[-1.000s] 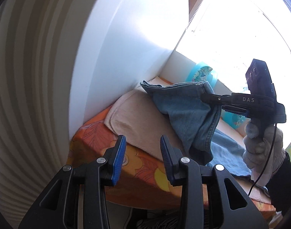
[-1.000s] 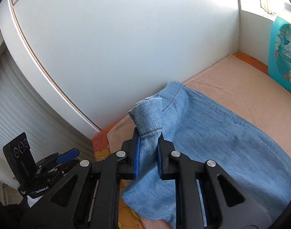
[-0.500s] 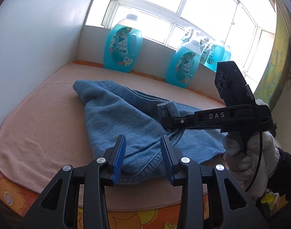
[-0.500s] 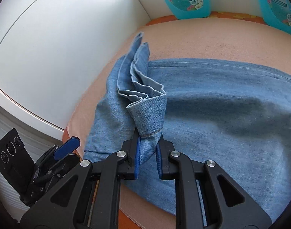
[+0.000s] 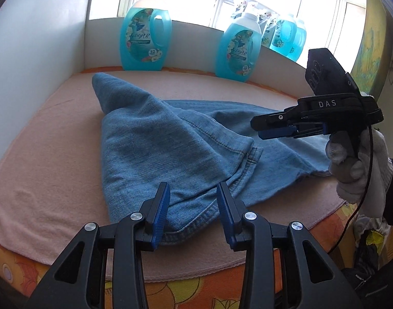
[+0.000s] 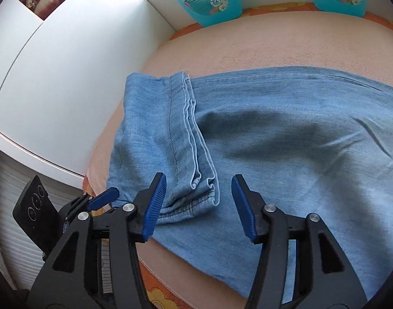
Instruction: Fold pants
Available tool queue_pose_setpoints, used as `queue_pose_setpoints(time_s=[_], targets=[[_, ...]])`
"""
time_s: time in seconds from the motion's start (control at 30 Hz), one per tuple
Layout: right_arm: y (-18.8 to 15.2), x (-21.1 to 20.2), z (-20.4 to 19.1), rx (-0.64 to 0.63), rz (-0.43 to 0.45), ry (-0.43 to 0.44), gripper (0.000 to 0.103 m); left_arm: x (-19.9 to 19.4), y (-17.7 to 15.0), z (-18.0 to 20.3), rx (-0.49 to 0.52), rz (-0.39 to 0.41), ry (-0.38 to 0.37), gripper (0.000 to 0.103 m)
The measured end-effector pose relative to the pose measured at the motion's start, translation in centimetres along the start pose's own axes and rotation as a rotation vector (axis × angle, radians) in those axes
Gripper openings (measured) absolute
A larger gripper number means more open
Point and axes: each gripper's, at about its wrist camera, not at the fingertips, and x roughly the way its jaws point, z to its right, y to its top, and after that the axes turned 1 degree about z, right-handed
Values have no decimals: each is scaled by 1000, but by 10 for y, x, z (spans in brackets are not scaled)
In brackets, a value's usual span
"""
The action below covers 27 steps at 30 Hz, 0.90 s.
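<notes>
Left hand-held gripper open; right hand-held gripper open, apparently empty.

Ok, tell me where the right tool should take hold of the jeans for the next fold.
Grip the bunched hem of the jeans, coming from the near edge. It stands raised between the open right tool pads, while the rest lies flat.
</notes>
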Motion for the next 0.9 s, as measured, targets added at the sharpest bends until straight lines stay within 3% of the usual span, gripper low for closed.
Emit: queue_pose_setpoints(time_s=[0.17,0.3,0.33,0.53,0.67,0.7,0.73,0.8,0.9], targets=[[13,-6,6,-12,3,24,56,8,15,35,64,18,-40,36],[23,-9,11,-23,21,22,56,41,24,61,125,-33,-51,37],[25,-12,13,-21,24,26,56,49,24,67,147,-52,-50,42],[32,-23,26,-17,42,22,56,81,26,80,225,-133,23,54],[40,-23,29,-23,43,43,56,93,27,72,220,-141,101,54],[44,-23,28,-28,41,49,56,92,27,70,216,-128,92,51],[48,-22,27,-34,39,54,56,91,27,66,199,-128,72,36],[59,-18,24,-52,33,64,56,83,29,59,158,-89,23,19],[78,-2,14,-87,-13,99,58,62,33,47,81,-2,8,16]])
